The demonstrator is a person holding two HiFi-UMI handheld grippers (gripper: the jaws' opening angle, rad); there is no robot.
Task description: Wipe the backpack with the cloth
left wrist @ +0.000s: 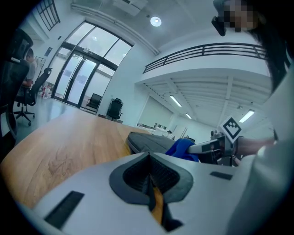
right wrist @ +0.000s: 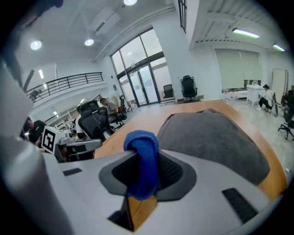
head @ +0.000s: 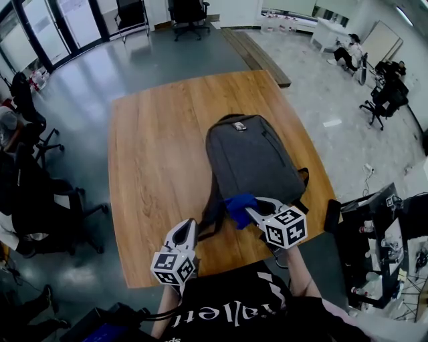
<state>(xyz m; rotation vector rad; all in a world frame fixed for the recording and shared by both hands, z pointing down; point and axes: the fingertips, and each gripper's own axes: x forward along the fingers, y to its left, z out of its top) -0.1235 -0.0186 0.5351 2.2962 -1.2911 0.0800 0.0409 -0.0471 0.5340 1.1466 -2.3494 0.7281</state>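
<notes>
A grey backpack lies flat on the wooden table, its top away from me. A blue cloth is pinched in my right gripper, which is shut on it at the backpack's near left corner. In the right gripper view the blue cloth sticks up between the jaws, with the backpack just beyond. My left gripper sits shut and empty over the table's near edge, left of the backpack's dark strap. From the left gripper view the backpack and cloth appear ahead.
Black office chairs stand along the table's left side. A cluttered desk is at the right. A dark phone-like object lies by the table's right near corner. More chairs stand far back on the grey floor.
</notes>
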